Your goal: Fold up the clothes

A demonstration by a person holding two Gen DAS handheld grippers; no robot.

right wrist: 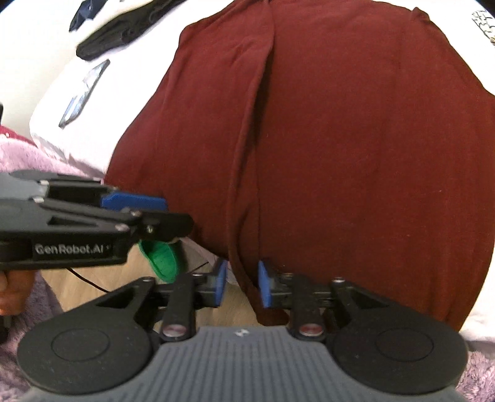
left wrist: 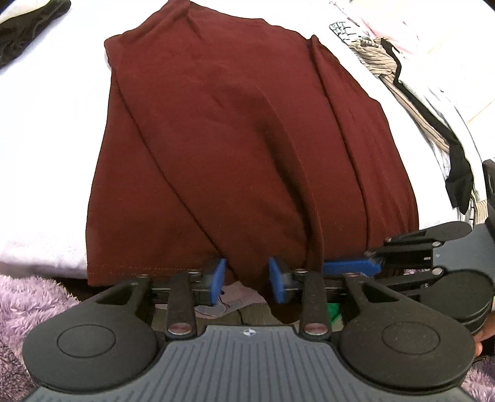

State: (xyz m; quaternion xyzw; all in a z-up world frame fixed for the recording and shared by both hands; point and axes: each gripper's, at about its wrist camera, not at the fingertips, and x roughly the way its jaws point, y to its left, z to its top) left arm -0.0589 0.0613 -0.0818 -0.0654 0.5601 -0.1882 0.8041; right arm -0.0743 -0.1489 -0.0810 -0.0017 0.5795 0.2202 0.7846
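Observation:
A dark red garment [left wrist: 235,139] lies spread on the white bed, its near hem hanging over the bed's front edge; it also fills the right wrist view [right wrist: 355,139]. My left gripper [left wrist: 246,280] sits at that hem with its blue pads apart and a fold of red cloth between them. My right gripper [right wrist: 239,283] is at the hem too, its blue pads apart around a hanging fold. Each gripper shows in the other's view, the right one [left wrist: 355,266] and the left one [right wrist: 133,204], close side by side.
White bedding [left wrist: 46,154] surrounds the garment. Black clothes [left wrist: 18,27] lie at the far left, striped and black garments [left wrist: 411,102] at the right. A purple fluffy rug [left wrist: 27,303] and wooden floor are below the bed edge. A green object [right wrist: 162,258] lies on the floor.

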